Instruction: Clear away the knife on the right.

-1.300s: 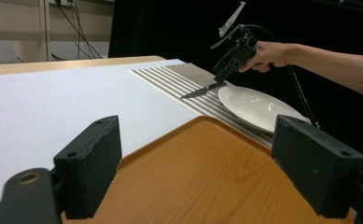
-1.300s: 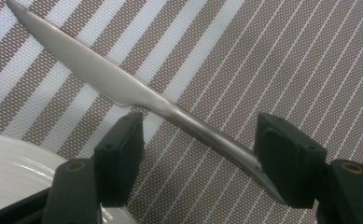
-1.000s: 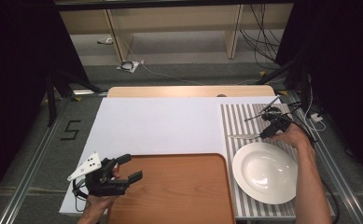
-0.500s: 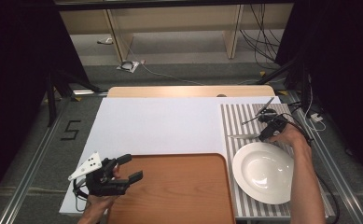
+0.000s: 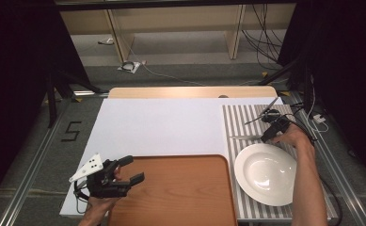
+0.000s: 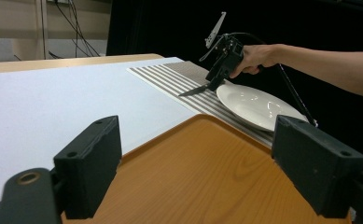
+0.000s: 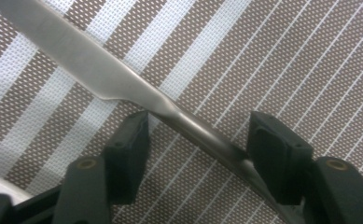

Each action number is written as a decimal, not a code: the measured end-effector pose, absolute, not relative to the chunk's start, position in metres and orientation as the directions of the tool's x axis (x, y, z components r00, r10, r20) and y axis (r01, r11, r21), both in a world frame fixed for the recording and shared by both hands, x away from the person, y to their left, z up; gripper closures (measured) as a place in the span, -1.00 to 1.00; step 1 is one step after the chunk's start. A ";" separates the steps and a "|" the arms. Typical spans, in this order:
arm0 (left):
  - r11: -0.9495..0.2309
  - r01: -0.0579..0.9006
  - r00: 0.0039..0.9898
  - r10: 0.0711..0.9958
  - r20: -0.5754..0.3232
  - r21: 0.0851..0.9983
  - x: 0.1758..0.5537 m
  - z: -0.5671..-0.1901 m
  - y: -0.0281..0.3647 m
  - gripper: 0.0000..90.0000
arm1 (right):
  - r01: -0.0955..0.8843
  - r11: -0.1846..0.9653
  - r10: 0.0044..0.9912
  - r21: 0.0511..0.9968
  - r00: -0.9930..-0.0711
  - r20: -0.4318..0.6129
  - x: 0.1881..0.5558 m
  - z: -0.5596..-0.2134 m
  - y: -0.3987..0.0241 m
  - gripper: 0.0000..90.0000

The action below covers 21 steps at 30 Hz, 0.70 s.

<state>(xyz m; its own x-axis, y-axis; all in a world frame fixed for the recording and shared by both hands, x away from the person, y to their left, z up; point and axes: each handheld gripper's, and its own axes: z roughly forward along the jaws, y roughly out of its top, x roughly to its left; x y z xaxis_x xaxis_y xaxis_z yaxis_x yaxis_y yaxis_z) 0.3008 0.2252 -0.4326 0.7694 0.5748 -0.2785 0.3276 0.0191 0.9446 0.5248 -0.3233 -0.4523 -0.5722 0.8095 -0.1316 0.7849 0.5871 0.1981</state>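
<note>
A table knife (image 7: 123, 88) of plain, dull-shining metal lies on the striped mat (image 5: 239, 122) at the right of the bench, its broad blade narrowing to a slim handle. In the high view the knife (image 5: 243, 137) lies just beyond the far rim of the white plate (image 5: 265, 173), blade pointing toward the white sheet (image 5: 157, 127).

The right tool (image 7: 195, 140) stands over the knife with its jaws parted, one on each side of the handle. The handle runs slantwise through the gap and reaches the right jaw's inner face; the left jaw stands clear of it. In the left gripper view the right tool (image 6: 215, 84) tips down onto the mat beside the plate (image 6: 258, 105).

The left tool (image 5: 132, 170) is released, its jaws wide apart and holding nothing. It hovers at the left edge of the wooden tray (image 5: 180, 193), near the bench's front.
</note>
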 end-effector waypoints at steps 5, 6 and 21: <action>0.017 0.326 0.770 0.576 -0.276 0.945 0.301 -0.432 0.225 -0.64 | 0.776 0.603 0.797 0.185 -0.594 -0.108 0.524 -0.451 -0.323 0.12; 0.018 0.326 0.770 0.576 -0.276 0.945 0.301 -0.433 0.225 -0.64 | 0.776 0.603 0.797 0.185 -0.594 -0.108 0.524 -0.451 -0.323 0.12; 0.014 0.326 0.769 0.578 -0.274 0.945 0.301 -0.432 0.226 -0.64 | 0.734 0.669 0.743 0.120 -0.663 -0.086 0.522 -0.449 -0.317 0.56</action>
<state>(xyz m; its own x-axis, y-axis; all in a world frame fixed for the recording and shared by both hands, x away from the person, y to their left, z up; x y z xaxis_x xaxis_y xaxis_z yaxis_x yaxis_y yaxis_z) 0.3008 0.2256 -0.4324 0.7690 0.5777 -0.2737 0.3257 0.0143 0.9454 0.5217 -0.3172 -0.4495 -0.6633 0.7434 -0.0858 0.7338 0.6686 0.1202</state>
